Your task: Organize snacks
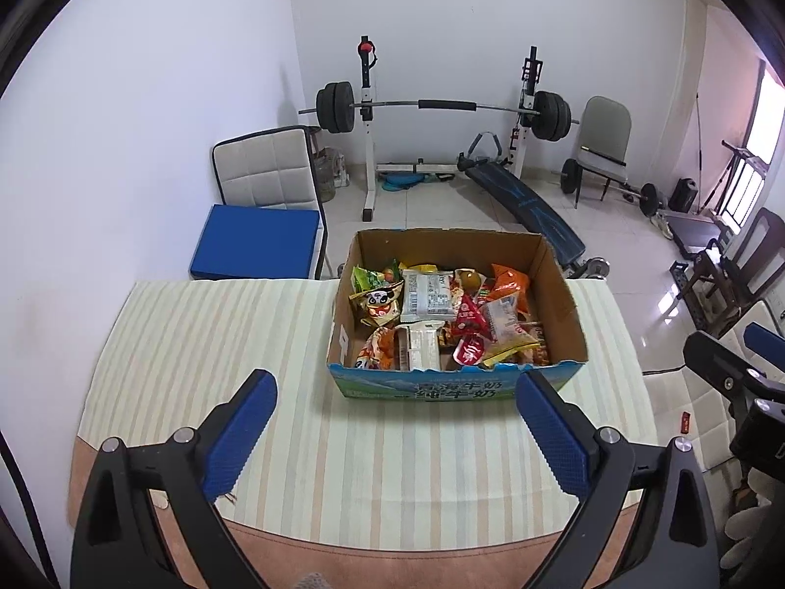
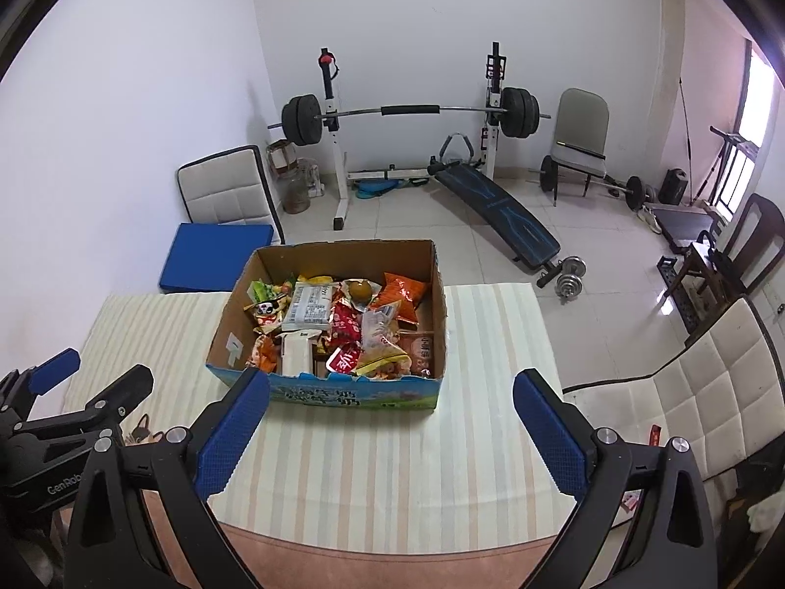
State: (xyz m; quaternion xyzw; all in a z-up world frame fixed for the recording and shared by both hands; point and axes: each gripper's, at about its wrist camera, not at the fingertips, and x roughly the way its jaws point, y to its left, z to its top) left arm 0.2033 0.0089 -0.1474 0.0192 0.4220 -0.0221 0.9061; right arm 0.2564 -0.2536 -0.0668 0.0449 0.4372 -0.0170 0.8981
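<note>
An open cardboard box point(image 1: 559, 284) with a blue printed front stands on the striped tablecloth point(image 1: 206, 343). It holds several snack packets point(image 1: 427, 297), among them white, red, orange and green ones. My left gripper point(image 1: 395, 400) is open and empty, above the table just in front of the box. The box point(image 2: 439, 304) and its snack packets point(image 2: 343, 324) also show in the right wrist view. My right gripper point(image 2: 392, 400) is open and empty, in front of the box's near edge. The left gripper point(image 2: 88, 373) shows at the left edge of that view.
The table point(image 2: 373, 535) has a brown near edge. A white padded chair point(image 2: 687, 392) stands at its right, a chair with a blue cushion point(image 1: 260, 245) behind it. A barbell rack point(image 1: 441, 108), sit-up bench point(image 2: 495, 206) and dumbbells point(image 2: 569, 270) stand on the tiled floor beyond.
</note>
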